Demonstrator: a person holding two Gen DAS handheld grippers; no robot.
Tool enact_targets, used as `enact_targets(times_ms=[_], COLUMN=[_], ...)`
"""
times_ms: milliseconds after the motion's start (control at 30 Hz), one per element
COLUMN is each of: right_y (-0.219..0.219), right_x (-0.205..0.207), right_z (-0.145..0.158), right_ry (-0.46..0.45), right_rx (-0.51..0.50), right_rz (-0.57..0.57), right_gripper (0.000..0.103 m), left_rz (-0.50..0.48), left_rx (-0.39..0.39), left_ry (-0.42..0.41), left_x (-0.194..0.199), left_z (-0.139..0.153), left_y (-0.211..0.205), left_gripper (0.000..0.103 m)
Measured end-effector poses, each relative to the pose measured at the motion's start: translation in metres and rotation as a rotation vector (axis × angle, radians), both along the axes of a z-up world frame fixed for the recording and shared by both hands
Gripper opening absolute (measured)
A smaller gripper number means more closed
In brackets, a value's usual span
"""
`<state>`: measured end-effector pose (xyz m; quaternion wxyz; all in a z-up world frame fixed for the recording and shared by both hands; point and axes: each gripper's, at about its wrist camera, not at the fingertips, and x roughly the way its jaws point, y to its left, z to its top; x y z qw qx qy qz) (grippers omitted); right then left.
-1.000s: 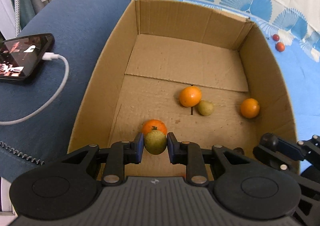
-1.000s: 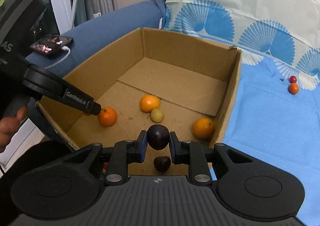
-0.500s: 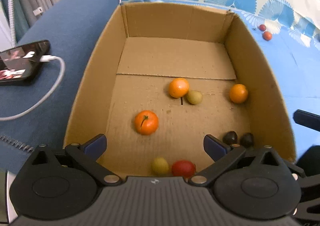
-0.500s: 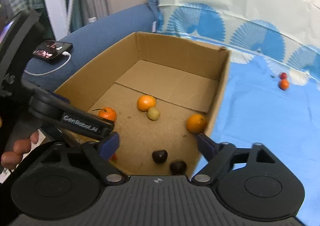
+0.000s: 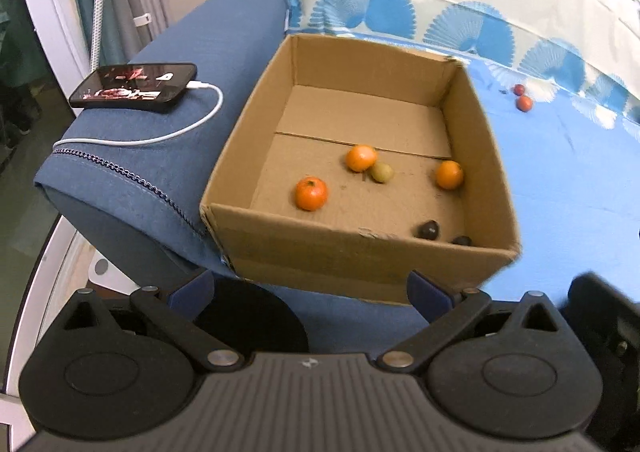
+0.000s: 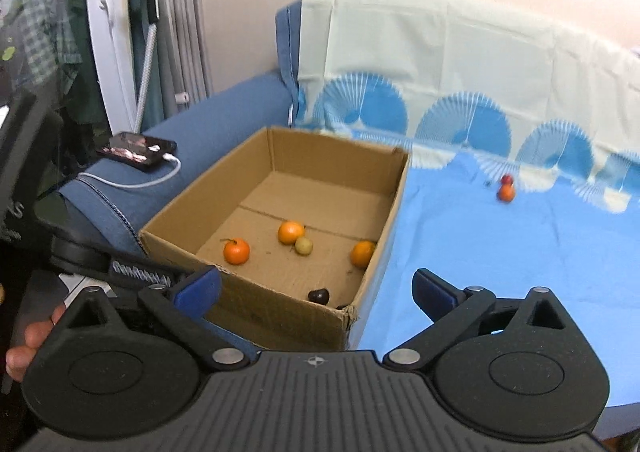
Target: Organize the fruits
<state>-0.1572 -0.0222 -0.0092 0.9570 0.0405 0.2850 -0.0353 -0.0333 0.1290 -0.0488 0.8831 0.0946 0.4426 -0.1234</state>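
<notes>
- Left hand-held gripper (image 5: 310, 290): jaws wide, nothing btwn; just been opening.
- Right hand-held gripper (image 6: 316, 288): same, empty.
- Box (image 5: 348, 256): oranges (image 5: 311, 193), dark fruits (image 5: 429, 230) inside.

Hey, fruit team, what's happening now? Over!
Both grippers, left gripper and right gripper, open, empty. Cardboard box holds fruit. Two fruits left on cloth. Path clear.

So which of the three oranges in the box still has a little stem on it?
The orange nearest the left wall, sitting alone. Its dark stem shows on top; the other two show none.
</notes>
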Motion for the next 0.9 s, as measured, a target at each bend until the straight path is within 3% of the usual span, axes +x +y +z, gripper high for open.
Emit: enact_targets(times_ms=[167,500,900], right_y=[-0.001,0.004,0.004], right_x=[-0.03,-0.065,-0.069], right_z=[0.011,0.026,0.027], right_ry=[-0.048,-0.114,-0.111], right_rx=[0.007,0.004,0.002], right_rz=[-0.029,-0.021,-0.031], right_gripper=[0.102,0.102,0.102], left_rz=[-0.015,-0.053,-0.065], left_rx=[-0.016,-0.007,-0.011], left_ry=[-0.095,-0.187,-0.185], left_x=[-0.034,-0.069,-0.071], left_z=[0.022,0.045,0.045], left_y=[0.001,-0.005,-0.006], left_gripper=[0.103,0.103,0.103])
